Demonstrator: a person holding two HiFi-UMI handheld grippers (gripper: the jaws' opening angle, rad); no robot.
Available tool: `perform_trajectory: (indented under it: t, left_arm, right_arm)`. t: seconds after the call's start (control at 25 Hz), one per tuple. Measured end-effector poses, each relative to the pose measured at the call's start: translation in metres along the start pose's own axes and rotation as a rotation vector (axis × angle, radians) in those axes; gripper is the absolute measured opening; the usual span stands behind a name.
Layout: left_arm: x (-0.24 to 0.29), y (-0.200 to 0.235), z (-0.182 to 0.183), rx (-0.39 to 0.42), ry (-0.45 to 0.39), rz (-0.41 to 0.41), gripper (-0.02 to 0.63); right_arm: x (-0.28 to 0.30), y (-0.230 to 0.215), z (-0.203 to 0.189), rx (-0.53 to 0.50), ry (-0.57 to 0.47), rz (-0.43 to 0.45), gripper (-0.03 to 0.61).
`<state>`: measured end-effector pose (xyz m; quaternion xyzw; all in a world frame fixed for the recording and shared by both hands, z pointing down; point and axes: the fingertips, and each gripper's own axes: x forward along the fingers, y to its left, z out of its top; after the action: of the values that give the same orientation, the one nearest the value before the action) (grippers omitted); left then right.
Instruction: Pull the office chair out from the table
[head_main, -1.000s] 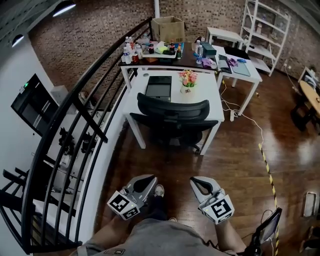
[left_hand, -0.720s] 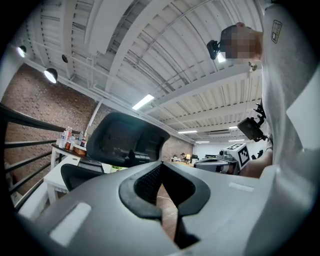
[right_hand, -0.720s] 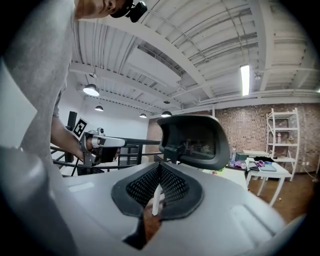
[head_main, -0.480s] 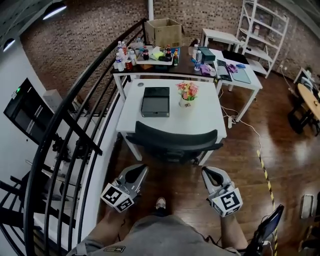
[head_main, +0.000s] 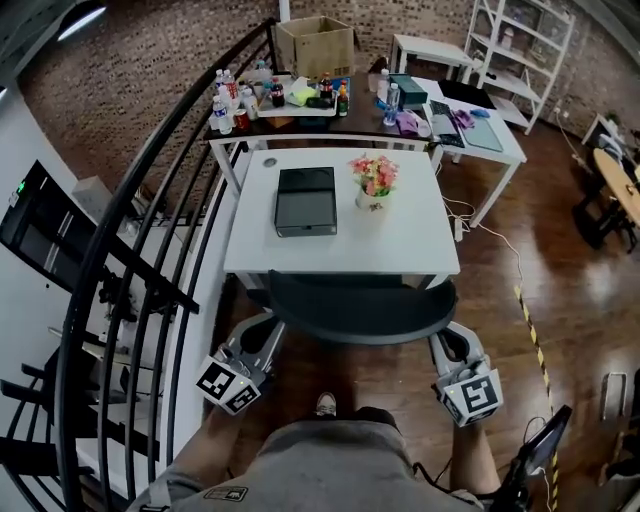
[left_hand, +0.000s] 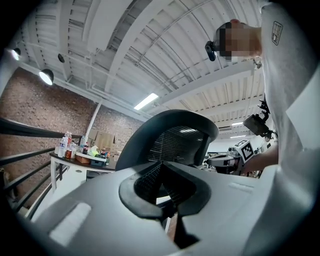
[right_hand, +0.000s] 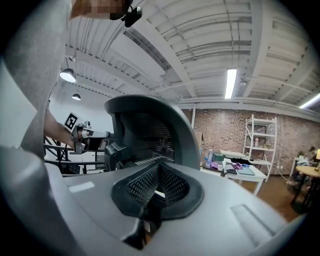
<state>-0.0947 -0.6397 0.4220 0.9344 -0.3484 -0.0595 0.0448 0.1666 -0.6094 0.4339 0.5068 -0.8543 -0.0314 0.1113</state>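
Observation:
The black office chair (head_main: 360, 310) is tucked under the white table (head_main: 420, 255), with only its curved backrest showing. My left gripper (head_main: 268, 328) sits at the backrest's left end and my right gripper (head_main: 447, 338) at its right end. Both are shut with nothing between the pads; whether they touch the chair I cannot tell. In the left gripper view my shut left gripper (left_hand: 161, 166) points past the mesh backrest (left_hand: 172, 140) toward the other gripper. In the right gripper view my right gripper (right_hand: 159, 169) is level beside the backrest (right_hand: 150, 127).
A black box (head_main: 306, 200) and a flower pot (head_main: 373, 182) stand on the white table. A black stair railing (head_main: 140, 230) runs along the left. Behind are a dark table with bottles (head_main: 300, 105), a cardboard box (head_main: 315, 45) and white shelving (head_main: 530, 40). My shoe (head_main: 325, 403) is on the wooden floor.
I have stepped toward the table. Both grippers went forward and apart, from in front of my body to either end of the chair's backrest. Their jaws stayed shut.

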Motion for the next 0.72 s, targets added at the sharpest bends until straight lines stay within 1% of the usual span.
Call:
perform_trajectory:
  t: [0.08, 0.28, 0.48, 0.56, 0.6, 0.64, 0.68, 0.72]
  left_arm:
    - [0.003, 0.003, 0.002, 0.008, -0.002, 0.008, 0.003]
    - [0.001, 0.016, 0.003, 0.031, 0.005, 0.053, 0.003]
    - [-0.010, 0.048, 0.011, 0.093, 0.024, 0.128, 0.003]
    - [-0.013, 0.059, 0.013, 0.128, 0.039, 0.139, 0.003]
    - [-0.014, 0.064, 0.014, 0.144, 0.048, 0.135, 0.003]
    - [-0.014, 0.068, 0.015, 0.155, 0.057, 0.124, 0.003]
    - [-0.014, 0.072, 0.016, 0.160, 0.068, 0.107, 0.025]
    - [-0.014, 0.076, 0.017, 0.162, 0.081, 0.087, 0.095]
  right_arm:
    - [0.000, -0.006, 0.000, -0.003, 0.009, -0.013, 0.006]
    - [-0.003, -0.021, -0.003, -0.028, 0.007, 0.000, 0.006]
    - [-0.006, -0.049, -0.008, -0.064, 0.026, -0.021, 0.006]
    - [-0.007, -0.058, -0.009, -0.076, 0.026, -0.011, 0.016]
    - [-0.006, -0.061, -0.008, -0.078, 0.024, 0.003, 0.037]
    - [-0.005, -0.063, -0.008, -0.078, 0.024, 0.022, 0.083]
    - [-0.004, -0.064, -0.007, -0.079, 0.025, 0.044, 0.134]
    - [-0.002, -0.065, -0.006, -0.085, 0.025, 0.067, 0.165]
